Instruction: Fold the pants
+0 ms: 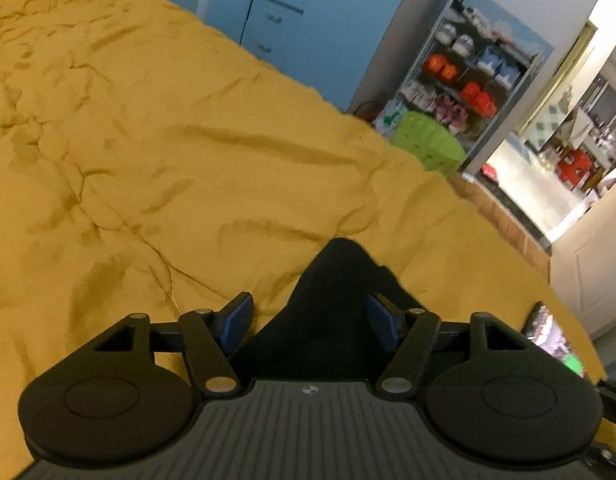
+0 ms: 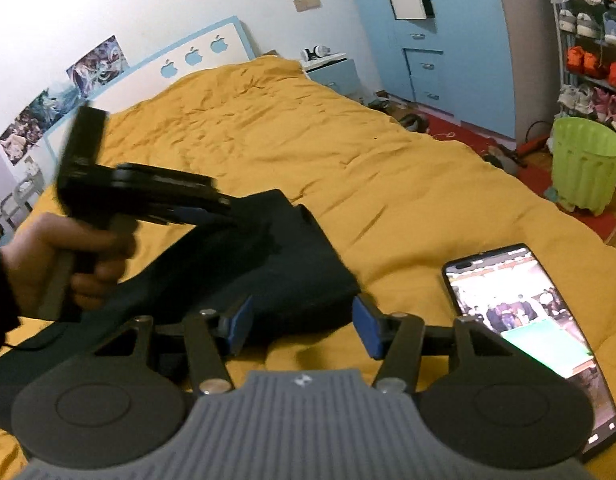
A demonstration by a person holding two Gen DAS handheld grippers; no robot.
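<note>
Black pants [image 2: 236, 264] lie bunched on the yellow bed cover [image 2: 308, 140], stretching from the middle toward the lower left. In the right wrist view a hand [image 2: 48, 252] holds my left gripper [image 2: 226, 210] over the pants' upper edge; it is blurred. Seen from its own camera, my left gripper [image 1: 309, 322] stands wide, a peak of the pants [image 1: 331, 280] rising between the blue pads [image 1: 238, 322], and bed cover shows beside the left pad. My right gripper [image 2: 304, 322] is open at the pants' near corner, black cloth by its left pad.
A lit phone [image 2: 523, 336] lies on the cover to the right of the right gripper, also seen as the phone [image 1: 547, 336] at the bed's edge. Beyond the bed stand a green basket [image 2: 587, 160], a shoe rack [image 2: 587, 40] and blue cabinets [image 2: 435, 40].
</note>
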